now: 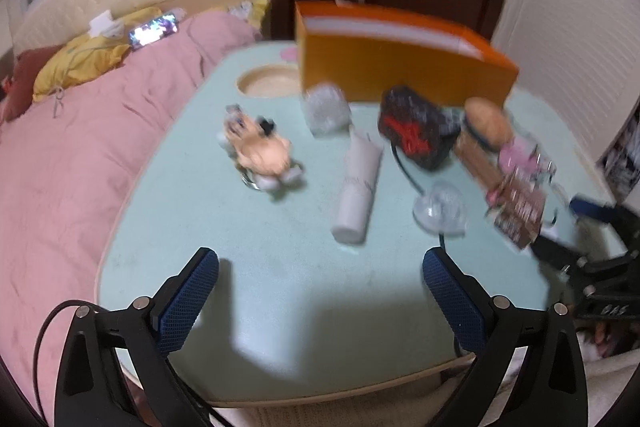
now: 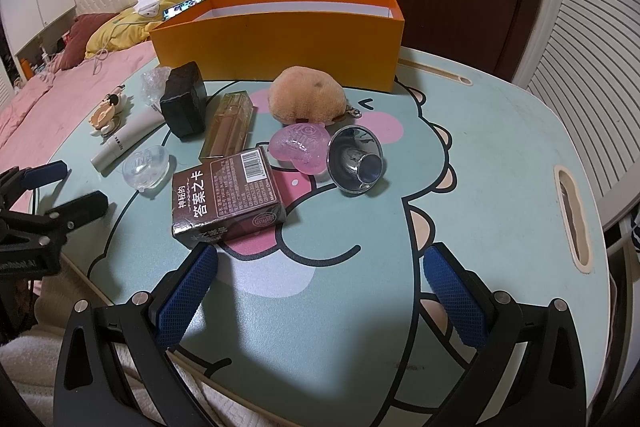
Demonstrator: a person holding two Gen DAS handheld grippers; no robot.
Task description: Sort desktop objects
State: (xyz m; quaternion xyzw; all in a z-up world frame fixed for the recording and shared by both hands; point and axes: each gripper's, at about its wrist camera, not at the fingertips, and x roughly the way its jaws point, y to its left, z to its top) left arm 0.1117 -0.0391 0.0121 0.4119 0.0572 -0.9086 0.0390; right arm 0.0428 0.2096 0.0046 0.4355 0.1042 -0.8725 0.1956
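An open orange box stands at the back of the mint lap table; it also shows in the left wrist view. In front of it lie a brown card box, a pink heart, a tan plush pouch, a silver funnel, an amber bottle, a black cube, a white tube and a small figure. My left gripper is open and empty over the near table. My right gripper is open and empty, just short of the card box.
A pink quilt covers the bed on the left, with a yellow pillow and a lit phone. A clear round lid and a crumpled clear wrap lie on the table. A dark door stands behind.
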